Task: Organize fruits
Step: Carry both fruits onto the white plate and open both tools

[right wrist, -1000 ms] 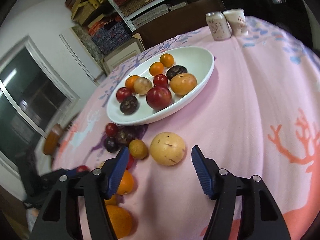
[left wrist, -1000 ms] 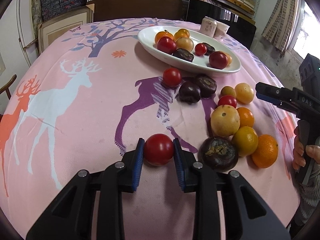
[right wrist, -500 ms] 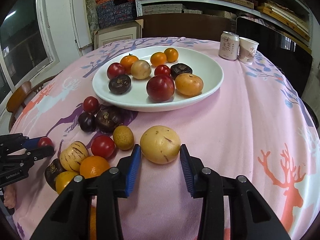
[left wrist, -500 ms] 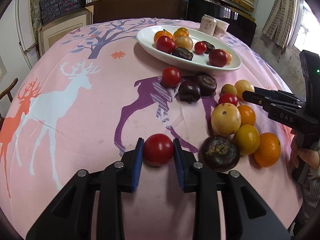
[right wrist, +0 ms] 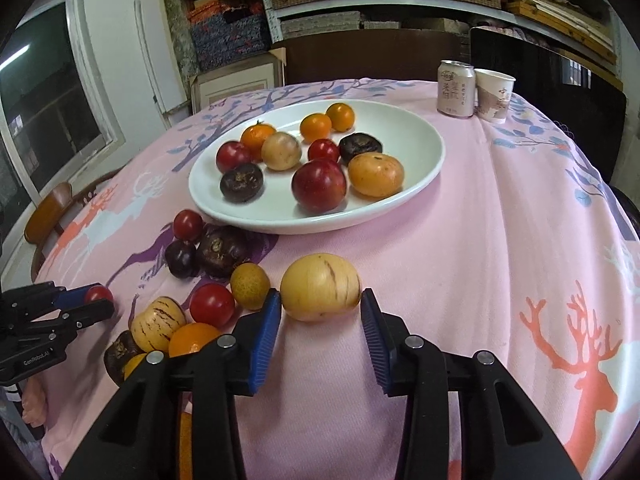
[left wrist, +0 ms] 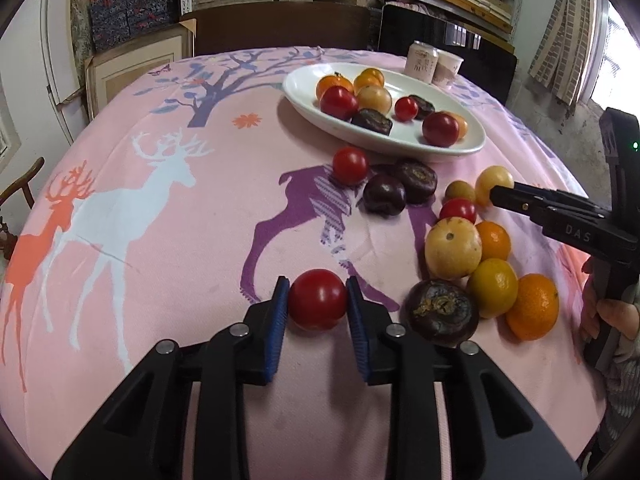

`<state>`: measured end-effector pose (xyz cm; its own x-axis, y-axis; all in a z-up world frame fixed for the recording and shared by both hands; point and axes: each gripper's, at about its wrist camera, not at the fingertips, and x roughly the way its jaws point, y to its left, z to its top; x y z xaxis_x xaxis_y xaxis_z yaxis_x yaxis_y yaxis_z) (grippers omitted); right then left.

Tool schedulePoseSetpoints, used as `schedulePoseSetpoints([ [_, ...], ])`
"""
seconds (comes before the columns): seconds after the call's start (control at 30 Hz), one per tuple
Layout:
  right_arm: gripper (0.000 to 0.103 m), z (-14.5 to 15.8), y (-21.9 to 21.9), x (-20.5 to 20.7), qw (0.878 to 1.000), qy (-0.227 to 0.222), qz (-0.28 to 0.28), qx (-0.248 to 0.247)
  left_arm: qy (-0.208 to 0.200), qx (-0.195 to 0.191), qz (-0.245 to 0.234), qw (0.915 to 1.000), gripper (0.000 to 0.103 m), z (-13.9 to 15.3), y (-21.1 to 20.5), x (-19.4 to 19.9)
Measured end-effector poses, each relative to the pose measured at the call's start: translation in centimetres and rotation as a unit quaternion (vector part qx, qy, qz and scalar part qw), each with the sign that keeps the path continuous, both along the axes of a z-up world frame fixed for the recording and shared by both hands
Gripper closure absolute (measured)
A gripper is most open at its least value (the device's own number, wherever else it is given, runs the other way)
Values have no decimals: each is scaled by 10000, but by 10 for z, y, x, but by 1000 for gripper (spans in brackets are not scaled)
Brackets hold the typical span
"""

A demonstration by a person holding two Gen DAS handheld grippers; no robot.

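Note:
My left gripper (left wrist: pixel 316 300) is shut on a red tomato (left wrist: pixel 318 299) low over the pink tablecloth. My right gripper (right wrist: pixel 320 300) has its blue pads against both sides of a yellow streaked melon (right wrist: pixel 320 287). A white oval plate (right wrist: pixel 424 168) holds several fruits, among them a large red plum (right wrist: pixel 319 185) and an orange persimmon (right wrist: pixel 376 174). It also shows in the left wrist view (left wrist: pixel 468 146). Loose fruits lie between the grippers: a dark passion fruit (left wrist: pixel 440 312), oranges (left wrist: pixel 532 306) and a pale striped melon (left wrist: pixel 453 247).
A drink can (right wrist: pixel 455 87) and a paper cup (right wrist: pixel 494 95) stand at the table's far edge behind the plate. A wooden chair (right wrist: pixel 50 216) stands at the left. Shelves with boxes fill the back wall.
My right gripper has swung round behind the yellow melon and closed onto it. My left gripper has stayed shut on the tomato with little movement.

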<state>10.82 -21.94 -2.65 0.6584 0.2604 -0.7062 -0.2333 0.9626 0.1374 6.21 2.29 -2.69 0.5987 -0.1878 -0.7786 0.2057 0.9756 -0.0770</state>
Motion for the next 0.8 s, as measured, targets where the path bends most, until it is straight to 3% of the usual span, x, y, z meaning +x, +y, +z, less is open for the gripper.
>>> schedulePoseSetpoints([
  [0.03, 66, 2, -4, 0, 10000, -43, -45, 68, -1, -54, -30, 10000, 75, 2, 0, 2],
  [0.2, 67, 24, -20, -3, 9981, -397, -187, 441, -289, -103, 9, 9995, 75, 32, -11, 33],
  [0.33, 66, 18, -20, 16, 9993, -138, -134, 322, -387, -230, -131, 9989, 75, 50, -34, 65],
  [0.43, 61, 5, -14, 23, 9993, 139, 30, 337, -488, -377, -314, 9976, 75, 52, -46, 68],
  [0.57, 51, 1, 7, 29, 9999, 88, 129, -18, -416, -373, -381, 9977, 75, 44, -51, 68],
  [0.7, 59, -4, 14, 38, 9992, 44, 54, -394, -402, -408, -357, 9977, 75, 42, -50, 70],
  [0.8, 60, -3, 5, 35, 9998, 77, 32, -152, -393, -401, -361, 9978, 75, 42, -51, 69],
])
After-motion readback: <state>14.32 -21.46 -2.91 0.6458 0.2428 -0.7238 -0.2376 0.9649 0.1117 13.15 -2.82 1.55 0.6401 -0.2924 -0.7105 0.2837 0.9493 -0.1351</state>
